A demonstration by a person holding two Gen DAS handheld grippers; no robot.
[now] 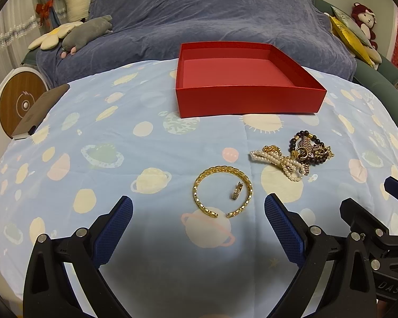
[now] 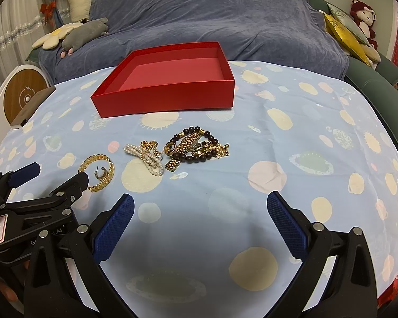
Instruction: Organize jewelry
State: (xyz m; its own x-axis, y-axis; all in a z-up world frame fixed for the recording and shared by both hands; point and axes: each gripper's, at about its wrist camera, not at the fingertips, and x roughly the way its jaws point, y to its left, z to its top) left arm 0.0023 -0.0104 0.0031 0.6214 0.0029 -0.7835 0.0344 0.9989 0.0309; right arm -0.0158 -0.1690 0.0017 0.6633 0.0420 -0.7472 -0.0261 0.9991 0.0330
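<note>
A gold open bangle [image 1: 221, 190] lies on the planet-print cloth, with a small gold earring [image 1: 236, 191] inside its ring. My left gripper [image 1: 199, 212] is open just in front of the bangle, touching nothing. A pile of jewelry [image 1: 294, 153] with a pearl strand, dark bead bracelet and gold chains lies to the right. The red open box [image 1: 249, 100] stands empty behind. In the right wrist view the pile [image 2: 183, 149] lies ahead, the bangle [image 2: 98, 171] to the left, the box [image 2: 167, 100] behind. My right gripper [image 2: 200, 209] is open and empty.
A blue blanket-covered sofa [image 1: 199, 18] with plush toys [image 1: 74, 34] stands behind the table. A round wood-faced device [image 1: 21, 103] and a dark phone-like slab [image 1: 39, 111] sit at the left edge. Cushions and a red plush [image 1: 363, 21] lie at the far right.
</note>
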